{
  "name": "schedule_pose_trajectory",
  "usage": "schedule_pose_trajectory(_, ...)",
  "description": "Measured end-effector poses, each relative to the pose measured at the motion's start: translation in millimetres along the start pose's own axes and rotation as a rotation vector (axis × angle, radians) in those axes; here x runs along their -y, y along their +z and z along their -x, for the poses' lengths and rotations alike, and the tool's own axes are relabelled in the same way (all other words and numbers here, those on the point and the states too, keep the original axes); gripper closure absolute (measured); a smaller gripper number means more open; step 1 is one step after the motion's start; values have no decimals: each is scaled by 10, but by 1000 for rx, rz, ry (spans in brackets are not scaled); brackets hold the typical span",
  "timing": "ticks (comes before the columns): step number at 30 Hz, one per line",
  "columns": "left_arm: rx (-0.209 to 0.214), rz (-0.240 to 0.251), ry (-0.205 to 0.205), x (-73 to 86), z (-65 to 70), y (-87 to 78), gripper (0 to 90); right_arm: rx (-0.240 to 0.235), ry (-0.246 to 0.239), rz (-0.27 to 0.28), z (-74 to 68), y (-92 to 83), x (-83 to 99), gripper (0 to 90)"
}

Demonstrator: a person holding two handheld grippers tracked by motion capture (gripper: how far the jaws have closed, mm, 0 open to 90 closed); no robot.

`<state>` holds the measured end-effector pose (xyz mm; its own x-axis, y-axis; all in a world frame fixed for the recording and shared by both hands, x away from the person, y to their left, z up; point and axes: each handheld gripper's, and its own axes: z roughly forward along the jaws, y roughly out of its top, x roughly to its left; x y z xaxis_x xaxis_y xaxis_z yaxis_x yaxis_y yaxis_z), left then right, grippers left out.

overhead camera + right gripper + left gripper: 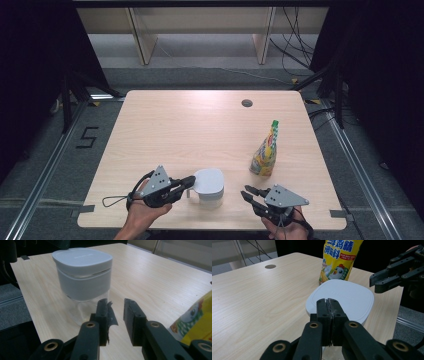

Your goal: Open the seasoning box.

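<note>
My left tongs (190, 181) are clamped on the handle of the clear jar with the grey square lid (208, 183), holding it steady near the table (190, 125) front edge. Right tongs (249, 192), a narrow gap between them and empty, sit just right of the jar. Judging: lid removal next; needs wider opening, then grip the lid (82, 257). Yellow seasoning pouch (265, 152) stands beyond.

Pale wood surface (200, 125) on grey carpet floor (45, 160), a taped figure five (87, 137) at left, black cables (292, 45) trailing behind, dark curtains (30, 60) either side.
</note>
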<state>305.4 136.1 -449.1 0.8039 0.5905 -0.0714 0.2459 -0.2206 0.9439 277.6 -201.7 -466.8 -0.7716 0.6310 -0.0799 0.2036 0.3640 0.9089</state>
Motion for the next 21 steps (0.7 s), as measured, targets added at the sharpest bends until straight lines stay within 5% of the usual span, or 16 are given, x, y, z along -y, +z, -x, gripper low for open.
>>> schedule_pose_trajectory(14,-4,1,-4,7,-7,-1,880,-33,-3,25,-51,132,-83,845)
schedule_pose_trajectory(21,-11,-2,-13,25,-28,-31,880,-59,-41,35,-77,225,-158,883)
